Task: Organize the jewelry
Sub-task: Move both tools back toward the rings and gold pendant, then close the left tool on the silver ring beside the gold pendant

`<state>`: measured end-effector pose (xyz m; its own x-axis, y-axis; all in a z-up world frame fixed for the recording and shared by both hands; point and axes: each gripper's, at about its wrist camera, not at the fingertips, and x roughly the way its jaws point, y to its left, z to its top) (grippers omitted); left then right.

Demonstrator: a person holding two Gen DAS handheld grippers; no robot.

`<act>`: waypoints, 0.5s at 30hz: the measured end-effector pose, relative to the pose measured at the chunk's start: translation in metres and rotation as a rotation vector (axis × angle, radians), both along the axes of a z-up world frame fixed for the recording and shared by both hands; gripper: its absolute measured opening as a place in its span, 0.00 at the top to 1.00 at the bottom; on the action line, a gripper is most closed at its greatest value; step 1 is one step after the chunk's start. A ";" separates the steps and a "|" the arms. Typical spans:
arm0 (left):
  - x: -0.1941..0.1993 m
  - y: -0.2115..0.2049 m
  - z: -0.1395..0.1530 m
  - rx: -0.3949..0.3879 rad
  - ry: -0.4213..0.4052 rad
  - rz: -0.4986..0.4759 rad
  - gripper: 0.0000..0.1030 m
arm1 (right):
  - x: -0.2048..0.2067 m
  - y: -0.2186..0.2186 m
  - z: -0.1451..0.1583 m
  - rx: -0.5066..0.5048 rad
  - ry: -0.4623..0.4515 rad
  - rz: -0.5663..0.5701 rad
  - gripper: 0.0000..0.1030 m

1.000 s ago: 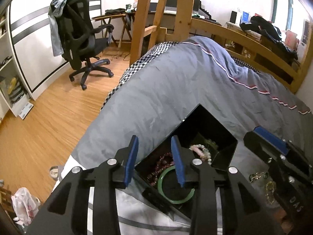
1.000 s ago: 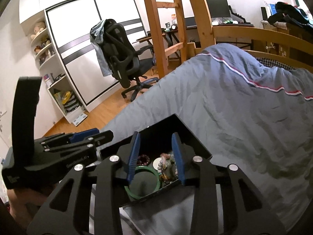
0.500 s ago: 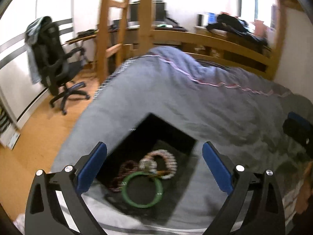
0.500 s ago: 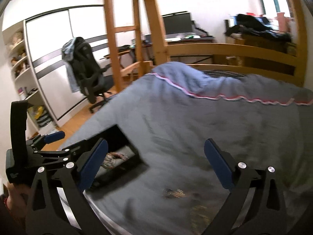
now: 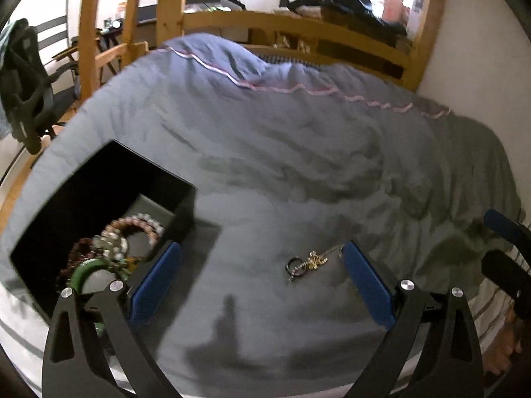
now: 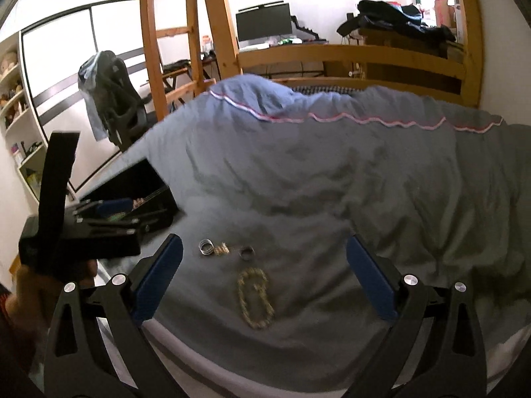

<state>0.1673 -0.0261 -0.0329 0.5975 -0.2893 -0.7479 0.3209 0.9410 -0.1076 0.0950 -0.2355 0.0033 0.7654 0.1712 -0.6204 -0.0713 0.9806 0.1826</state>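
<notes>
- My left gripper [image 5: 262,285] is spread wide and empty, the black box [image 5: 99,179] of bracelets just beside its left finger
- My right gripper [image 6: 264,277] gapes equally wide, holding nothing
- Loose on the grey duvet [image 6: 332,172]: gold chain [image 6: 255,298], dark ring [image 6: 246,252], silver rings [image 6: 206,247]
- I'd drop low over the chain and pinch a bunched part, so no fabric comes with it

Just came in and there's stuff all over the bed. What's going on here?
A person holding a gripper in each hand is sorting jewelry on the grey duvet. Both the left gripper and right gripper are open and hold nothing. The black box already has bracelets and a green bangle inside. A gold chain, a dark ring and a coiled silver ring lie loose on the duvet.
</notes>
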 end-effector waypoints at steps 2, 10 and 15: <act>-0.001 -0.008 -0.009 0.020 0.010 -0.027 0.06 | -0.002 -0.002 -0.010 0.018 0.004 0.012 0.05; -0.006 -0.035 -0.041 0.137 0.047 -0.140 0.17 | 0.010 0.008 -0.049 0.071 0.072 0.118 0.06; 0.002 -0.041 -0.059 0.179 0.089 -0.156 0.28 | 0.025 0.009 -0.071 0.107 0.147 0.146 0.20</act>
<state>0.1692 -0.0668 -0.0921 0.4860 -0.2312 -0.8428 0.4602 0.8875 0.0219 0.1200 -0.2270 -0.0675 0.6304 0.3442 -0.6958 -0.1757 0.9363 0.3040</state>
